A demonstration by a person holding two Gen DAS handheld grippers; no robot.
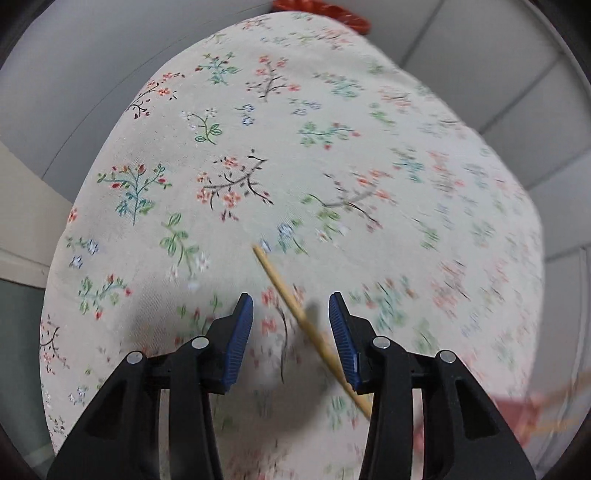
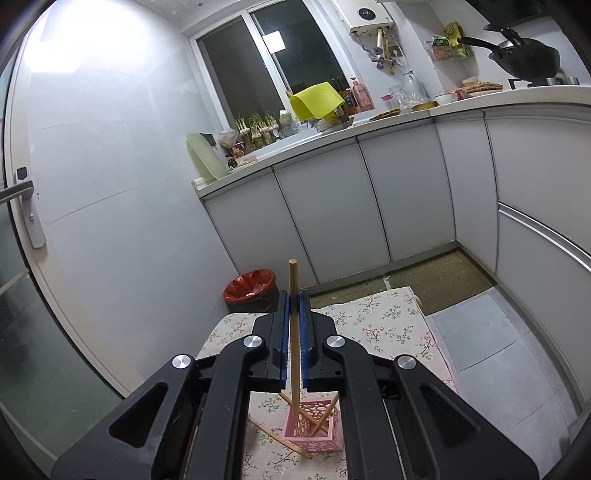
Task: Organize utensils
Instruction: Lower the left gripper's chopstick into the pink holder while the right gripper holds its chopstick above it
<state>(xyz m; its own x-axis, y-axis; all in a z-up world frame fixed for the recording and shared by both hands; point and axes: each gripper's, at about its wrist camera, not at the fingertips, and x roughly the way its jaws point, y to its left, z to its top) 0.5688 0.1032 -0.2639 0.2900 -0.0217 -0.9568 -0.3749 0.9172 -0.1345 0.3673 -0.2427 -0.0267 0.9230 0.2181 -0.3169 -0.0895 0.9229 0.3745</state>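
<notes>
In the left wrist view my left gripper (image 1: pixel 291 306) is open just above a wooden chopstick (image 1: pixel 295 306) that lies slantwise on the floral tablecloth (image 1: pixel 221 147), between the blue pads. In the right wrist view my right gripper (image 2: pixel 294 295) is shut on an upright wooden chopstick (image 2: pixel 293 295); its lower end stands inside the pink perforated holder (image 2: pixel 314 428). Two more chopsticks lean in the holder. Another chopstick (image 2: pixel 280 437) lies on the cloth to the holder's left.
A red-lined bin (image 2: pixel 250 286) stands on the floor beyond the table's far edge; it also shows in the left wrist view (image 1: pixel 321 11). White cabinets (image 2: pixel 369 203) and a cluttered counter run behind. A door (image 2: pixel 22 206) is at left.
</notes>
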